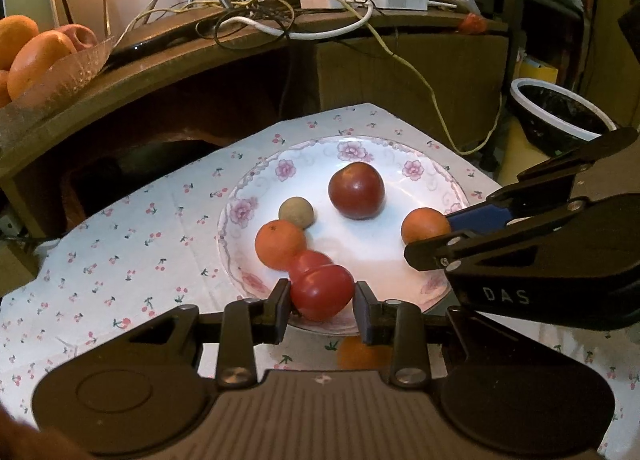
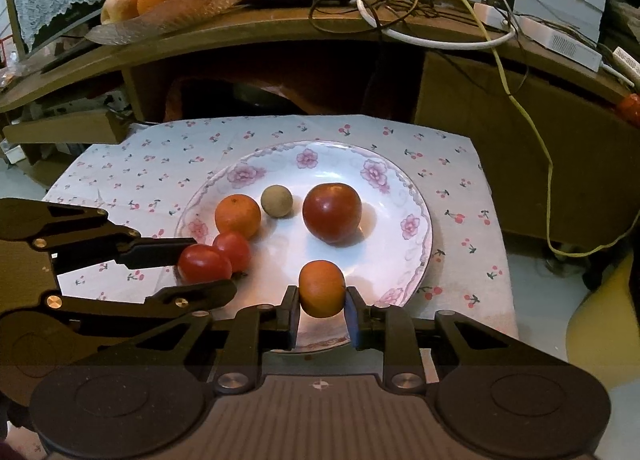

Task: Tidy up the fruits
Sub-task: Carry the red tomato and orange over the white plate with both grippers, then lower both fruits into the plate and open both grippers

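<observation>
Left gripper [image 1: 322, 296]: your jaws bracket the near red tomato [image 1: 321, 292] at the plate's front rim; the left pad touches it, the right pad shows a sliver of gap, so I cannot tell whether you are clamped.
Right gripper [image 2: 322, 300]: closed on the small orange [image 2: 321, 288], both pads pressed against its sides, over the plate's near edge.
Plate [image 2: 416, 195]: floral, on the cherry-print cloth [image 2: 120, 163]; it carries a second tomato [image 2: 234, 250] touching the near one, a larger orange [image 2: 237, 215], a small tan round fruit [image 2: 276, 200] and a big dark red fruit [image 2: 332, 212].
Fruit bowl [image 2: 168, 15]: on the shelf behind, already holding oranges and an apple.
Risk, roll: judged likely that lifting the near tomato nudges its neighbour, which then knocks the larger orange.
Risk, crush: a soft tomato may split under a hard squeeze.
Risk, collision: your two grippers sit close; crossing paths could jar the small orange loose.
</observation>
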The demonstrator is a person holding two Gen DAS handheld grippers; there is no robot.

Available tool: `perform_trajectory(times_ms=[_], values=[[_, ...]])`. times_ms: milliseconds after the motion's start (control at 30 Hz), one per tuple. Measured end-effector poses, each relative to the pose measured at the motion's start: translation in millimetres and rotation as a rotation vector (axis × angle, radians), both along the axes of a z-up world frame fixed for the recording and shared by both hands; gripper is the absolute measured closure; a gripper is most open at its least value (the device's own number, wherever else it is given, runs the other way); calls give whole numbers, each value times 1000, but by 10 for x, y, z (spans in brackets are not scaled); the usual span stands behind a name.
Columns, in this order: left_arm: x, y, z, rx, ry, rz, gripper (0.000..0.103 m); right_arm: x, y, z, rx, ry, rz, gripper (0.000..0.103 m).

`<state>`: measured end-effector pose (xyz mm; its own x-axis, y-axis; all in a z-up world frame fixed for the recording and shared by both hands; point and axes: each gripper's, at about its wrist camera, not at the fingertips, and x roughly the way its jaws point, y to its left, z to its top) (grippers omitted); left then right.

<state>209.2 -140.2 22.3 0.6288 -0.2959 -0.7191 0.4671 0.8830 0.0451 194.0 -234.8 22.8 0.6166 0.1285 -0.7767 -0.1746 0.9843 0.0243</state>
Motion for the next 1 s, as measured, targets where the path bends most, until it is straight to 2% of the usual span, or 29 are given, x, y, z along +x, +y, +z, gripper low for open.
perform_trajectory(times_ms=[1000], values=[[37,-4,24,2,-4,16,64,-22,-17,18,16,-12,-8,74]])
